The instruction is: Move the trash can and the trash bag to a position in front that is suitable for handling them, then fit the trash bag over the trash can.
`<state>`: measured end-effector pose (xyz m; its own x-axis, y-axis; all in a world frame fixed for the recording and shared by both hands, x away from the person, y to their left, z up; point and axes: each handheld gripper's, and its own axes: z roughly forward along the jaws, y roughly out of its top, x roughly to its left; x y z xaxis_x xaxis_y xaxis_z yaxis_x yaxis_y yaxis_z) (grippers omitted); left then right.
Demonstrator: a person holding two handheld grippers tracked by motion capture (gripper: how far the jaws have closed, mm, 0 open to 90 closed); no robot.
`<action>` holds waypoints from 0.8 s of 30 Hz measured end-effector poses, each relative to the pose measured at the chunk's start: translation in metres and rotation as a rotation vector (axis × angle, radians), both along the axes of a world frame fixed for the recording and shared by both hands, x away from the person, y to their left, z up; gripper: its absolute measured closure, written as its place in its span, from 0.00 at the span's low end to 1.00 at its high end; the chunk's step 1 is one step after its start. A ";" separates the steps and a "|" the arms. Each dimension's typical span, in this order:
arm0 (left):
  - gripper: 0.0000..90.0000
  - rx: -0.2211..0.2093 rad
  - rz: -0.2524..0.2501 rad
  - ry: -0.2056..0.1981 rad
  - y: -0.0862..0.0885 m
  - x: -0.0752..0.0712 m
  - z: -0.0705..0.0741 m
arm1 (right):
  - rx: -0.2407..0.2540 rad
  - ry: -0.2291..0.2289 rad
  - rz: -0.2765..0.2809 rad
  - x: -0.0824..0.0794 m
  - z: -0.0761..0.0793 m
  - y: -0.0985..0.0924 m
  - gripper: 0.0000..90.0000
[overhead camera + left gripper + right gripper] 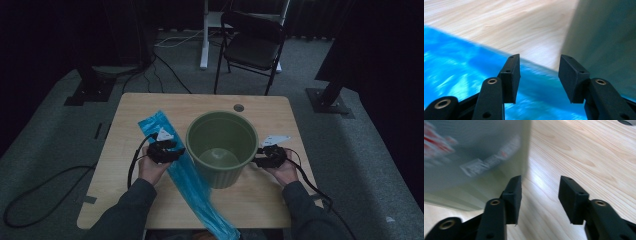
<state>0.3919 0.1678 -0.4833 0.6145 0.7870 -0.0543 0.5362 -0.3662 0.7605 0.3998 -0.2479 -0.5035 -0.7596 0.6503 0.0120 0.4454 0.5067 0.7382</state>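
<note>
Both forearms come in from the bottom of the high view, sleeves dark, elbows spread and hands angled inward toward each other. The left hand [150, 167] grips the left gripper [176, 150], its jaws pointing to the right; in the left gripper view they stand wide apart with nothing between them. The right hand [284, 171] holds the right gripper [256, 161], jaws pointing left, likewise parted and empty

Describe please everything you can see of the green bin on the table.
The green bin is a round, open-topped container, plastic by its look, with a smooth rim and vertical ribs low on its wall. It appears empty. It stands near the middle of the wooden table, seemingly leaning toward the person. The right gripper view shows a printed label on its wall. A blue plastic bag lies along its left side.
</note>
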 end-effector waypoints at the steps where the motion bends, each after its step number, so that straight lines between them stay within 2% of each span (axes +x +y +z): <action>1: 0.57 -0.009 0.018 0.001 0.006 0.000 0.000 | 0.000 0.003 -0.013 0.000 -0.001 -0.002 0.57; 2: 0.57 -0.016 0.042 0.002 0.014 0.000 -0.001 | -0.001 0.010 -0.035 0.002 -0.004 -0.006 0.55; 9: 0.57 -0.034 0.093 0.001 0.032 0.000 -0.003 | -0.039 0.028 -0.084 0.005 -0.011 -0.012 0.51; 16: 0.57 -0.015 0.093 0.011 0.032 0.000 -0.006 | -0.077 0.046 -0.108 0.009 -0.018 -0.018 0.49; 24: 0.53 0.003 0.108 0.018 0.034 -0.001 -0.009 | -0.083 0.060 -0.120 0.010 -0.021 -0.021 0.49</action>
<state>0.3913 0.2017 -0.4926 0.5248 0.8490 -0.0624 0.5862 -0.3073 0.7496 0.4094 -0.2692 -0.5245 -0.6757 0.7372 -0.0029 0.5483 0.5052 0.6664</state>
